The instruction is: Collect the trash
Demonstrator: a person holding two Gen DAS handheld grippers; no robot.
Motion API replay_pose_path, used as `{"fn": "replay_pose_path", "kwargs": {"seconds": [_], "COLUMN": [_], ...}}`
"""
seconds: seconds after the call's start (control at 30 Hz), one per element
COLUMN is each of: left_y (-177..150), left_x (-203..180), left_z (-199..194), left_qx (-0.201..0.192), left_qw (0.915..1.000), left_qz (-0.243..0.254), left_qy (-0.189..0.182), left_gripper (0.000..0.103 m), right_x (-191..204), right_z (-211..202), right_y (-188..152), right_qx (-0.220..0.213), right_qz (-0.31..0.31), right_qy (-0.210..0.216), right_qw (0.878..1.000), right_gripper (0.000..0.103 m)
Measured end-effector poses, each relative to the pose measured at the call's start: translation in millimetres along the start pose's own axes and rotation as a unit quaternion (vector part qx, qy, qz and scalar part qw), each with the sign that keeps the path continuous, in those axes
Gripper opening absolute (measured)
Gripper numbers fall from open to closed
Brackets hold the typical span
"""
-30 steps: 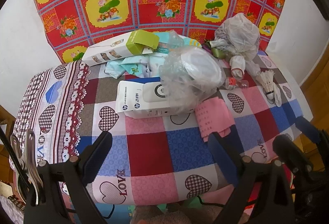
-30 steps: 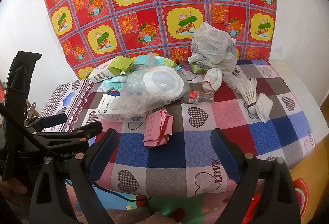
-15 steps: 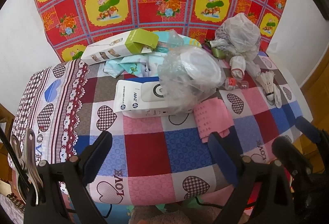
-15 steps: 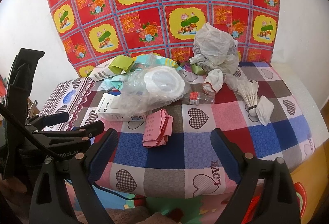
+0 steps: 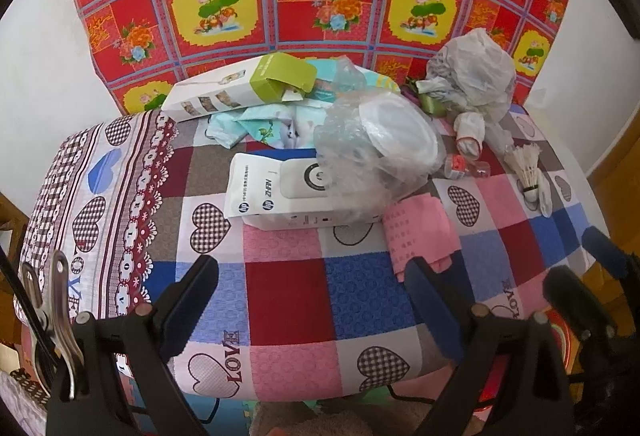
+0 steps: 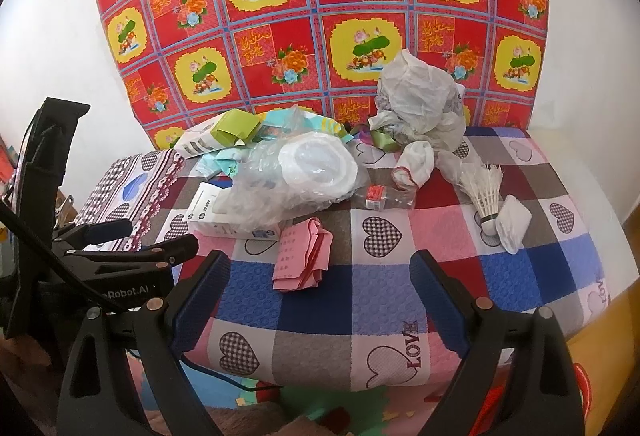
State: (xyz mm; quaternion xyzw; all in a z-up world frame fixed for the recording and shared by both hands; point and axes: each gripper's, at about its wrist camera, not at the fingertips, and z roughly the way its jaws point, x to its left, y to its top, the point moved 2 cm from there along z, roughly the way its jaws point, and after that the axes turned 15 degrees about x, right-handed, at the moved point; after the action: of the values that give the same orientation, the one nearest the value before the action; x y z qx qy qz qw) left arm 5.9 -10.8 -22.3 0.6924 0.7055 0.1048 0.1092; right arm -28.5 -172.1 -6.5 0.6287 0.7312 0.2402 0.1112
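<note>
Both claws hang wide apart and empty at the near edge of the worktop (image 6: pixel 320 352), trash heaped beyond them. From the right claw (image 6: pixel 320 296), the pink paper (image 6: pixel 302 256) lies just ahead, the shuttlecock (image 6: pixel 486 192) far to its right. Ahead of the left claw (image 5: pixel 312 300) sits a white box (image 5: pixel 272 192) under a plastic bag (image 5: pixel 376 152). The flat paper, likely the easiest start, wants a low pinch at its raised fold, which may be looser than it looks.
</note>
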Motion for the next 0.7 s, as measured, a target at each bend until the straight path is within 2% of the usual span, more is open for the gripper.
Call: {"fn": "replay_pose_path", "kwargs": {"seconds": [0.4, 0.57, 0.7], "left_y": [15.7, 28.8, 40.2], "left_x": [25.9, 41.3, 58.2], "left_z": [-14.2, -12.4, -5.6], "left_qx": [-0.013, 0.0, 0.005], "left_qw": [0.9994, 0.9993, 0.9978], "left_qz": [-0.014, -0.004, -0.003], "left_qy": [0.029, 0.038, 0.065], "left_gripper": [0.097, 0.097, 0.097], "right_x": [8.9, 12.6, 19.8], "right_z": [-4.2, -1.8, 2.9], "right_y": [14.4, 28.6, 37.4], "right_qx": [-0.007, -0.017, -0.02], "right_qz": [-0.016, -0.015, -0.013], "right_qy": [0.014, 0.02, 0.016], "right_qw": [1.0, 1.0, 1.0], "right_gripper": [0.094, 0.094, 0.094]}}
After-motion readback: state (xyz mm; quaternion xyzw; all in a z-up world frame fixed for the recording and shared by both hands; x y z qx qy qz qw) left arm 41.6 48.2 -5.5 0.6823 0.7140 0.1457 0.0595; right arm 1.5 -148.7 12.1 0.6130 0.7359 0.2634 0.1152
